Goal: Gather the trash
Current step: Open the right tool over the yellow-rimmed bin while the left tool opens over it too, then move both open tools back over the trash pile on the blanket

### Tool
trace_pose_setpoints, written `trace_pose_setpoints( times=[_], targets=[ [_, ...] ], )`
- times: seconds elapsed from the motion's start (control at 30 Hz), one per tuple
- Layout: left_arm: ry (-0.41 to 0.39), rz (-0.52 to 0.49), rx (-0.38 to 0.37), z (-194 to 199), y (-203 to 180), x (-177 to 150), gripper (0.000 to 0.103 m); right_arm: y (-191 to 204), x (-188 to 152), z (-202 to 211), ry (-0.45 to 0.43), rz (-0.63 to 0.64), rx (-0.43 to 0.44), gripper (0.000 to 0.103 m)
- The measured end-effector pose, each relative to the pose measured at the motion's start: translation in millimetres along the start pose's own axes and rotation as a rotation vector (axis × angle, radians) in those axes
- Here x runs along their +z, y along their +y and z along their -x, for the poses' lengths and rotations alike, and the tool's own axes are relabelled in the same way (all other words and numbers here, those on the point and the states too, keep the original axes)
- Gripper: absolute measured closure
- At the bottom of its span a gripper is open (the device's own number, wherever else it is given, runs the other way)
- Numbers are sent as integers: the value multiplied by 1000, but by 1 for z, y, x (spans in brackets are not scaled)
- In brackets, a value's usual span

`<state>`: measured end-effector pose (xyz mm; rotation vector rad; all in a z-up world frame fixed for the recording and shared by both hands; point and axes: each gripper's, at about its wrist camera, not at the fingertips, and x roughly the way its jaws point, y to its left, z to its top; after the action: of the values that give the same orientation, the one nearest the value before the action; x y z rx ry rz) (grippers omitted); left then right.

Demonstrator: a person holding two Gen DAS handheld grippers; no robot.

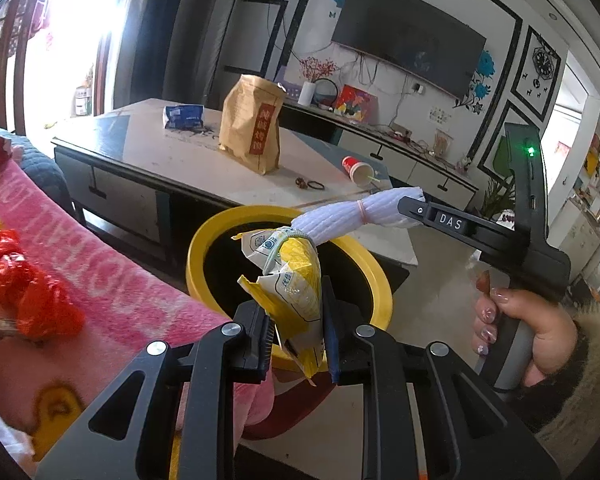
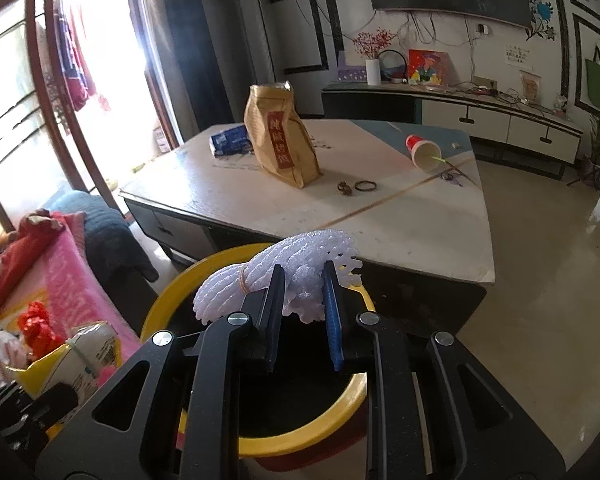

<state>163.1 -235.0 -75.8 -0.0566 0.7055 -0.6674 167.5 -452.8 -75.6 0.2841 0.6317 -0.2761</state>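
Left wrist view: the left gripper point(image 1: 298, 322) is clamped on a yellow wrapper point(image 1: 294, 280), a crumpled yellow-and-white plastic packet with blue print, tied near its top with a pale band. The wrapper hangs over the dark mouth of the bin point(image 1: 374, 276), a round bin with a yellow rim. The right gripper point(image 1: 410, 210) reaches in from the right, its handle gripped by a hand point(image 1: 516, 332) with painted nails and a furry cuff. It is closed on the foam net point(image 1: 348, 218), a white ribbed sleeve bunched by a rubber band, held over the bin's far rim and touching the wrapper's top. On the pink blanket point(image 1: 112, 256) to the left lies a red bag point(image 1: 28, 288), crumpled. On the table point(image 1: 180, 164) beyond stand a brown bag point(image 1: 254, 128) upright, a blue packet point(image 1: 182, 116) and a tipped red cup point(image 1: 358, 170).

Right wrist view: the right gripper point(image 2: 302, 300) is clamped on the foam net point(image 2: 284, 272), its mesh fanning out past the pads, just above the bin point(image 2: 172, 292). At lower left, the wrapper point(image 2: 82, 356) shows beside the blanket point(image 2: 64, 276). The brown bag point(image 2: 282, 136), blue packet point(image 2: 230, 140) and cup point(image 2: 422, 152) sit on the table point(image 2: 380, 224).
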Motion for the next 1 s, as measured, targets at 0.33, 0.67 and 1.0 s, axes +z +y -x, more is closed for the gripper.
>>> trace_pose_setpoints(
  times=[0.33,0.67,1.0],
  targets=[
    [82,6,23,-45,-2,1,77,0,-3,-10,30,-3,23,66],
    [26,15,71,-29,6,4,36,9,-3,-6,31,-12,62,54],
    [-53,51,136,14,18,8,8,27,0,18,-13,-1,141,45]
  ],
)
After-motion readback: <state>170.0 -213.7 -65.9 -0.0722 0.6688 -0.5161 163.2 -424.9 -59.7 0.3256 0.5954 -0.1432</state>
